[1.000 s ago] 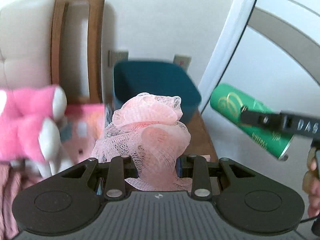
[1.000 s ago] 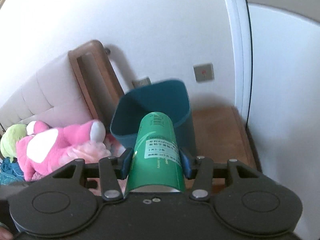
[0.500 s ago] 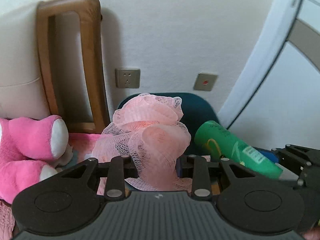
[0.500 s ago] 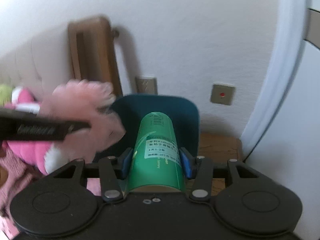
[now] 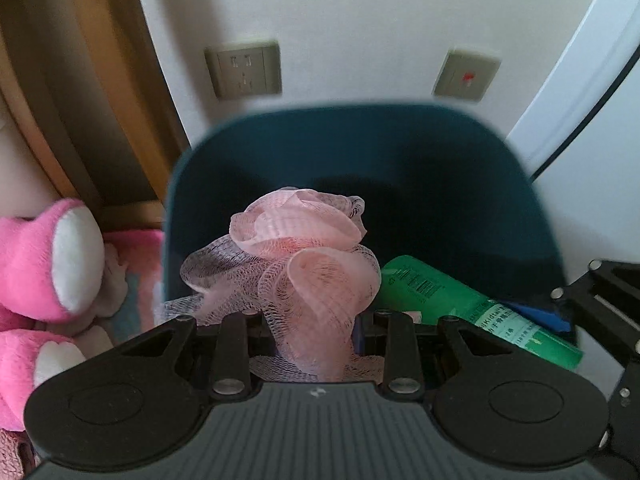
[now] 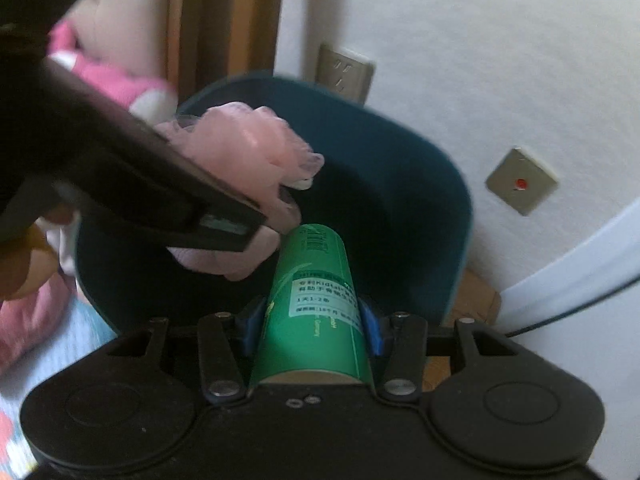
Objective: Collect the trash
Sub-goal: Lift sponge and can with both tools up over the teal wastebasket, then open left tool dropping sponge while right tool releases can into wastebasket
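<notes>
My left gripper [image 5: 316, 332] is shut on a pink mesh bath puff [image 5: 304, 248], which hangs over the mouth of a dark teal bin [image 5: 532, 216]. My right gripper [image 6: 310, 320] is shut on a green cylindrical can [image 6: 312, 292], its blue pads [image 6: 370, 324] pressing both sides. The can also points into the teal bin [image 6: 452, 216]. In the left wrist view the green can [image 5: 448, 300] lies at the lower right, beside the puff. In the right wrist view the left gripper [image 6: 256, 216] reaches in from the left with the puff [image 6: 248, 148].
A pink plush toy [image 5: 44, 264] lies left of the bin against a wooden bed frame [image 5: 80, 80]. A wall socket [image 5: 244, 68] and a switch plate [image 5: 466, 74] sit on the white wall behind. A white door frame [image 5: 580, 64] stands at the right.
Both grippers have moved forward and down to the teal bin, now pointing into its mouth. The right gripper has rolled. The puff and the can stay held.
</notes>
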Demonstrator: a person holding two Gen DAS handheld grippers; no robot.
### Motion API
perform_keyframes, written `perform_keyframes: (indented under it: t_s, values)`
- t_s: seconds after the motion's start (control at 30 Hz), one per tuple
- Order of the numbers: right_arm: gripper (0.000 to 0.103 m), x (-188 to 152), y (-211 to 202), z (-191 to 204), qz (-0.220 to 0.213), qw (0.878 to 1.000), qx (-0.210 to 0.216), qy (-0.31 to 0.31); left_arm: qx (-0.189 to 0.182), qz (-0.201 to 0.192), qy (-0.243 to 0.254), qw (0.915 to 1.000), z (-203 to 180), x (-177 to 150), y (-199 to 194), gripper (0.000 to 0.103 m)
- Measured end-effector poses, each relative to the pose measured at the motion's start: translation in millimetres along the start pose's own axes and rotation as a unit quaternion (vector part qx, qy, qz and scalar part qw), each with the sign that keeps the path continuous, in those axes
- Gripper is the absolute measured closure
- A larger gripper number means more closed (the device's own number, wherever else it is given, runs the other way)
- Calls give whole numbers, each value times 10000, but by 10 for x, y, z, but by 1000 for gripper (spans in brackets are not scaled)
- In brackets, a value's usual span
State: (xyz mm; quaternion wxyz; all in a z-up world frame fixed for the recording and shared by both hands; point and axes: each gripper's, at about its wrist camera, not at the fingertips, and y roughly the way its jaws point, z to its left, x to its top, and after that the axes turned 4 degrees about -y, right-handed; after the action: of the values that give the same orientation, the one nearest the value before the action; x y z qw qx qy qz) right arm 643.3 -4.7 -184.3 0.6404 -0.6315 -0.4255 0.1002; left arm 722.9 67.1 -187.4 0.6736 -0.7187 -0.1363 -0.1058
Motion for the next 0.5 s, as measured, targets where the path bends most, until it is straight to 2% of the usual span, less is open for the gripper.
perform_keyframes:
  t_s: [0.23,0.4,0.5]
  values:
    - [55,63,285,31,475,9966,272,-615,176,569,242,9979,-19,-37,377,72]
    - [55,95,467,64,766,9941,365,-671,206,826,183,9962,18,-63,547,72]
    - [54,97,504,83,776,9941,405,-640,147,847,176,9961,26,-38,590,69]
